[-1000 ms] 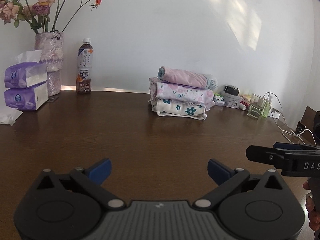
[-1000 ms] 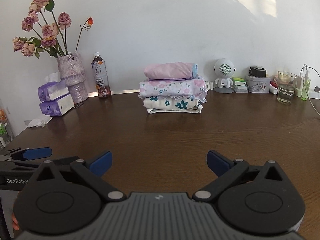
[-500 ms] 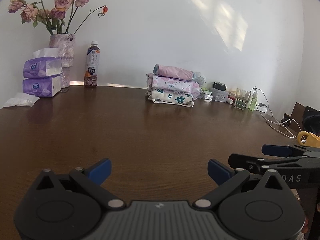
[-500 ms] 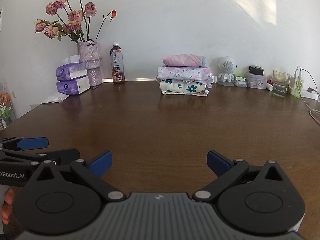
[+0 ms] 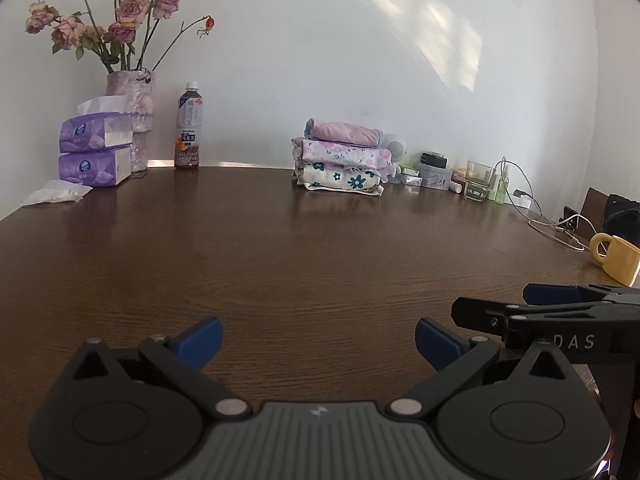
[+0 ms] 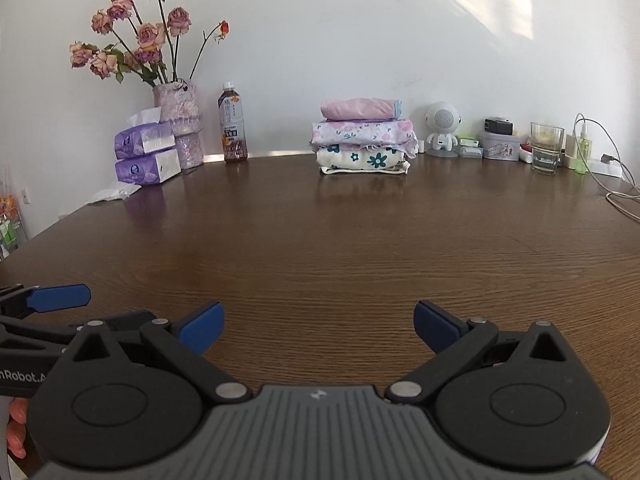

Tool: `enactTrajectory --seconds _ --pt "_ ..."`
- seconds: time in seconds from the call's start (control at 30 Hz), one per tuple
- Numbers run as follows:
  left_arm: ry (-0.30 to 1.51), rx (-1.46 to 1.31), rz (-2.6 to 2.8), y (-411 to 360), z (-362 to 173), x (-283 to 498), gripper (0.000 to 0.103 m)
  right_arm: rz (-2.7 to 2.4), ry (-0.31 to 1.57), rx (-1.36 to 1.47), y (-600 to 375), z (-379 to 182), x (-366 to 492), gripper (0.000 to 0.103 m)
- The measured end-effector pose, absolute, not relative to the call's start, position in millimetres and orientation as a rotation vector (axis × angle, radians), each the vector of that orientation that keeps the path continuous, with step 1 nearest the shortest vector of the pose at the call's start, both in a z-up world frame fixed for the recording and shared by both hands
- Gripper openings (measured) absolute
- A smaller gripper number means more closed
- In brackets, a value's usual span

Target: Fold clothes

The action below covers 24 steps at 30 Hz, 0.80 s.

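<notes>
with both tools low at the near edge: nothing is held, so this reads as a pause between garments or the end of the job.
left claw (image 5: 318,336): blue fingers spread wide and empty, hovering just over bare wood; probably kept apart so it is ready to take cloth.
right claw (image 6: 318,322): likewise spread and empty, pointed straight down the counter toward the pile.
counter (image 6: 360,248): dark wood, bare across the whole near and middle stretch; i see no unfolded garment on it.
yellow mug (image 5: 618,258): set off at the right edge, out of the working area.
folded clothes (image 6: 366,142): three pieces stacked flat at the far side near the wall, pink on top, flowered ones under; likely parked there to keep the folding space free.
far clutter: tissue packs (image 6: 146,154), flower vase (image 6: 178,118), bottle (image 6: 233,128) left of the pile; small white robot figure (image 6: 441,128), glass (image 6: 546,148) to its right.
</notes>
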<state>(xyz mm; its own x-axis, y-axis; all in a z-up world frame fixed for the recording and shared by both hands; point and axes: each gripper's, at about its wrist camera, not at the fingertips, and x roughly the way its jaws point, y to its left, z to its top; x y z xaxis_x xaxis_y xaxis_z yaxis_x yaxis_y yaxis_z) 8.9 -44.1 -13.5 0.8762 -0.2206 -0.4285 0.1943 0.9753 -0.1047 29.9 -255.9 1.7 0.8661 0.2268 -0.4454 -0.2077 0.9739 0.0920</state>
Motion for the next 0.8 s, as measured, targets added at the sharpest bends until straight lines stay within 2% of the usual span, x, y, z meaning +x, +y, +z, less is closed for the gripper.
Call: enactTrajectory --seconds 0.8 --pt "0.417 -0.025 -0.178 -48.9 -12.7 4.6 0.103 0.191 0.466 0.055 -257.7 -0.9 29.7 0.103"
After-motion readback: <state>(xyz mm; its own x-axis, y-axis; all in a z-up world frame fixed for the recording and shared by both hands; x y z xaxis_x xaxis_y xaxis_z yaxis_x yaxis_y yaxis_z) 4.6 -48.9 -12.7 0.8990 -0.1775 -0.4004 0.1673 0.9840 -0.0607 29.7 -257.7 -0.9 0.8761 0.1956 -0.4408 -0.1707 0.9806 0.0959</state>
